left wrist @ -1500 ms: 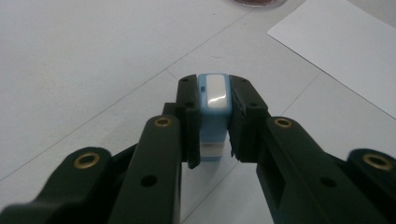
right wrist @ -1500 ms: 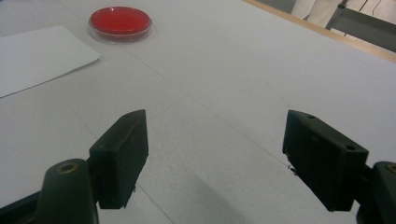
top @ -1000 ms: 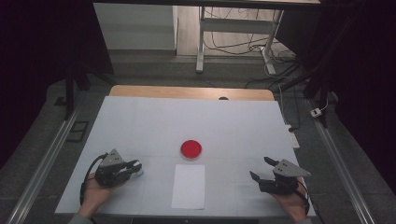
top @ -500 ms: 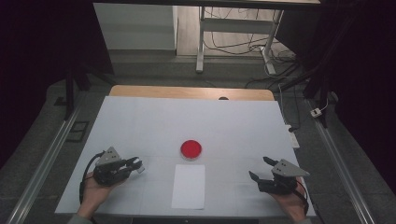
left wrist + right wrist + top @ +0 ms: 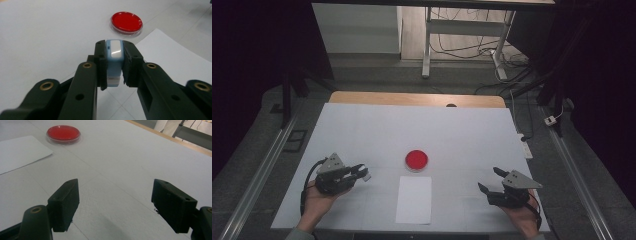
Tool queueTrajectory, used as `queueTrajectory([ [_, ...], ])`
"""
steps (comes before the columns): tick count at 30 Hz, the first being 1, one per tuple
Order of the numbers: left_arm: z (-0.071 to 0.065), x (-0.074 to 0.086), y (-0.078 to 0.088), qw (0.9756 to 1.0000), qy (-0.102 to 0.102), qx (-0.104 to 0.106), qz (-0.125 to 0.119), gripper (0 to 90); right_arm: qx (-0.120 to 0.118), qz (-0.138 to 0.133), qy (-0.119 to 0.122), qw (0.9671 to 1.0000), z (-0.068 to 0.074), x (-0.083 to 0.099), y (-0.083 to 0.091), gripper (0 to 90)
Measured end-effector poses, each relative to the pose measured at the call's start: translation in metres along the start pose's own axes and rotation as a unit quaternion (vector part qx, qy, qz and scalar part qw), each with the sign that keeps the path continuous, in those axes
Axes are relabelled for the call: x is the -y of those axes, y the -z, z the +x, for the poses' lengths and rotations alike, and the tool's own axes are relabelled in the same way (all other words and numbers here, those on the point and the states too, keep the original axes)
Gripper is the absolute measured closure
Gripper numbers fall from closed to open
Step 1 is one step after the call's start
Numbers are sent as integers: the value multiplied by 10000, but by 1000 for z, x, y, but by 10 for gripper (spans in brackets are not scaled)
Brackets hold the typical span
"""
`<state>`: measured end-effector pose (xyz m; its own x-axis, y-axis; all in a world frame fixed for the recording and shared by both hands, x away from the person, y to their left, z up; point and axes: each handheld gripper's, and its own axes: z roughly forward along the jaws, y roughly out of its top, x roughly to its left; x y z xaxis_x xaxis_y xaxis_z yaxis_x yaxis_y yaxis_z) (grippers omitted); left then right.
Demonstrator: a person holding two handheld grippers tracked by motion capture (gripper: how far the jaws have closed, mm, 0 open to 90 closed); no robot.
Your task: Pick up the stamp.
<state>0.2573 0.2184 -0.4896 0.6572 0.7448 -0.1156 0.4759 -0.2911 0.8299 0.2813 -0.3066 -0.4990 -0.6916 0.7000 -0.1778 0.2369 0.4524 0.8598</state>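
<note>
We hold a small pale-blue plastic block with a white top face clamped between the two black jaws of our left gripper, the pads pressing on its sides so that it stands upright and sticks out a little past the tips. We judge that this side grip keeps the block's lower end free to be set down on something flat. It hangs above the white table cover, off to the left, well apart from the round red dish with a clear rim and from the white rectangular sheet of paper lying just in front of that dish. In the left gripper view the jaws point toward the dish and the near corner of the sheet, so one of these looks the likely goal. From above, the left gripper lies almost level in our left hand, its tips turned inward to the table's middle, the cable looping back beside the wrist. Our right gripper rests low at the right side in our right hand, its jaws spread wide with nothing between them and bare cover beneath; it too angles inward, seemingly waiting its turn.
</note>
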Motion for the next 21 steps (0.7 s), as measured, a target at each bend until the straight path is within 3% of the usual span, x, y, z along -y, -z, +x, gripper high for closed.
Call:
queueTrajectory([
  [21,-13,-25,-11,9996,-133,191,-158,757,40,29,14,10000,1,-1,-1,226],
])
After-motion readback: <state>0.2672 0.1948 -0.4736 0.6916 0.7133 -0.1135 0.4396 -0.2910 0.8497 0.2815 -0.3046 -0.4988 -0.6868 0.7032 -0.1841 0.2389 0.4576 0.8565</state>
